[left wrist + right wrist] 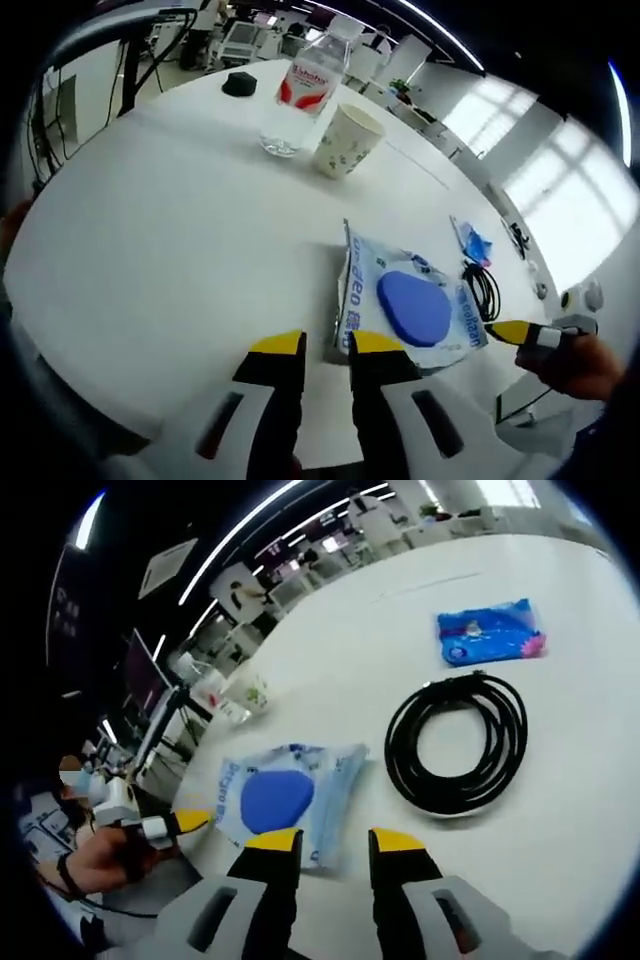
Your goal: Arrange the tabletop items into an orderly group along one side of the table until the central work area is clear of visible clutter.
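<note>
Looking along my left gripper, I see its yellow-tipped jaws spread a little with nothing between them, hovering above the near edge of the white table. Just past the tips lies the wet wipes pack, light blue with a round dark-blue lid, flat on the surface near that edge. Farther in, toward the far edge, a clear water bottle with a red label stands upright, and a paper cup stands just beside it. A small black object sits beyond them at the far edge. Off to the side of the pack, the black cable and a small blue packet lie near the table edge

From my right gripper, the jaws are likewise parted and empty, poised over the wet wipes pack. The black cable is coiled in a loose ring just beside the pack, apart from it. The small blue packet lies beyond the coil. My left gripper enters from the left, its yellow tip near the pack's corner, held by a hand
</note>
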`<state>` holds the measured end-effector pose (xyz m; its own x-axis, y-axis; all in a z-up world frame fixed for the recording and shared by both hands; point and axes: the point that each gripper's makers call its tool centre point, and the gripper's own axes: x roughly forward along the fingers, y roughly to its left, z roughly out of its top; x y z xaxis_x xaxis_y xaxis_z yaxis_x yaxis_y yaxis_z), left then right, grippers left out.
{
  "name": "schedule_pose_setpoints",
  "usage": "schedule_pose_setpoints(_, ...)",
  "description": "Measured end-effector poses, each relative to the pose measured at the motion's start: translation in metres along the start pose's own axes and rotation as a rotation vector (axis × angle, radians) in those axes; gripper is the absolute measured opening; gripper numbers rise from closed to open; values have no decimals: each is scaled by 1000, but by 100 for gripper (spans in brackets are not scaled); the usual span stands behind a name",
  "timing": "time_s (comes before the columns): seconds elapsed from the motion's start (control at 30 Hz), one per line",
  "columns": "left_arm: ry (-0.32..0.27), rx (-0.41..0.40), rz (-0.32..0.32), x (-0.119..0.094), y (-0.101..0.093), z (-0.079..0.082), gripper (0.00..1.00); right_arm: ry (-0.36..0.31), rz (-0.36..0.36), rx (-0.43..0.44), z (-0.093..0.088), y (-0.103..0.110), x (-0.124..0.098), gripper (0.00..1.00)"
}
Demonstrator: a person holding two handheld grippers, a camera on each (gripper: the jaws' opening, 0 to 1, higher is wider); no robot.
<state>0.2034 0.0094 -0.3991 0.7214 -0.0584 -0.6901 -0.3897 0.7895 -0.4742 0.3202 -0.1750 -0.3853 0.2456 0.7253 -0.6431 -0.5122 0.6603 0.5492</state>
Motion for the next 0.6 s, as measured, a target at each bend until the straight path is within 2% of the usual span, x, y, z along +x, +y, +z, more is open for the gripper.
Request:
schedule_pose_setpoints(0.17, 9, 26, -15, 0, -5, 0, 14, 29, 6, -8, -4, 5, 6, 25)
schedule_pose_setpoints(0.23, 16, 43, -19, 1, -6, -1, 13, 23, -1, -5, 0, 1, 10, 22)
schedule_pose_setpoints(0.37, 19, 39, -38, 1, -12, -3, 3, 49, 9, -19, -1, 4, 15, 14)
schedule_pose_setpoints(0.43, 23, 24, -48, 1, -13, -4, 0, 65, 36, -48, -6, 15, 16, 1)
schedule_pose_setpoints(0.5, 20, 25, -52, 1, -14, -2, 0, 39, 41, -100, 4, 15, 14, 0)
schedule_pose_setpoints(0.6, 16, 49, -66, 1, -17, 2, 0, 26, 51, -85, 11, 15, 13, 0)
